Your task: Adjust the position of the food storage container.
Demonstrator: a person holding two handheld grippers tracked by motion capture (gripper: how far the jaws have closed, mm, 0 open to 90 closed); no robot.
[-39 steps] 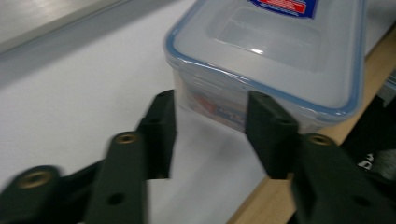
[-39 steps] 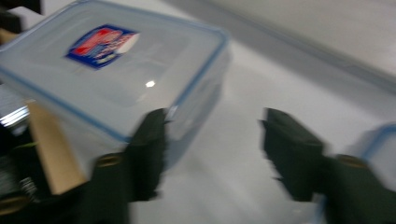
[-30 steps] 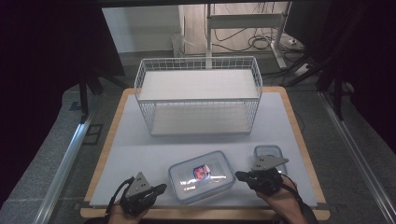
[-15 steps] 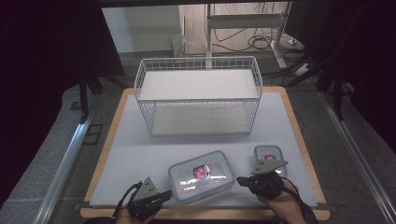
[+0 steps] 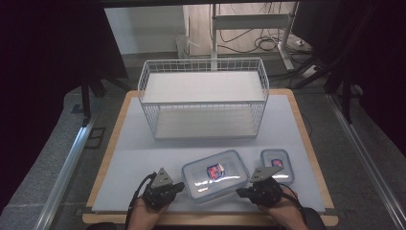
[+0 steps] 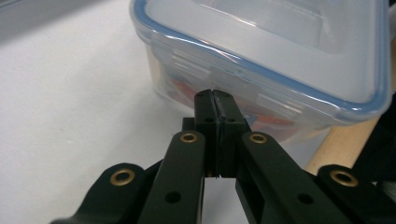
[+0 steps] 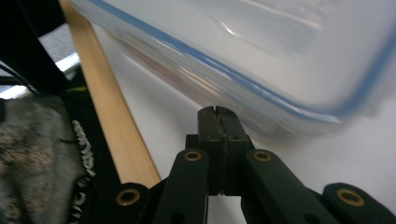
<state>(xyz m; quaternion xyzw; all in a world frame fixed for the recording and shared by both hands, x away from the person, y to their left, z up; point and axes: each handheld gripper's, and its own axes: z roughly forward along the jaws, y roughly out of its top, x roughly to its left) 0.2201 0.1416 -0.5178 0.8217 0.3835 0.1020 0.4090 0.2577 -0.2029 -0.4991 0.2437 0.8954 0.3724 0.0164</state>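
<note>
A large clear lidded container (image 5: 216, 175) with a blue seal and a red label lies near the table's front edge. My left gripper (image 5: 178, 186) is at its left end, jaws shut and empty, tips just short of the container's side wall (image 6: 261, 100). My right gripper (image 5: 241, 192) is at the container's right front corner, also shut with nothing between the jaws; its tips (image 7: 217, 112) sit just below the blurred container rim (image 7: 261, 88). A smaller lidded container (image 5: 276, 162) lies to the right, partly behind the right gripper.
A white wire basket (image 5: 203, 98) with a shelf stands at the back middle of the white mat (image 5: 139, 153). The table's wooden edge (image 7: 114, 126) runs close by the right gripper. Dark curtains flank the table.
Both grippers have closed in on the large container from either end. The left gripper rose back to the container's left end after dipping toward the front edge.
</note>
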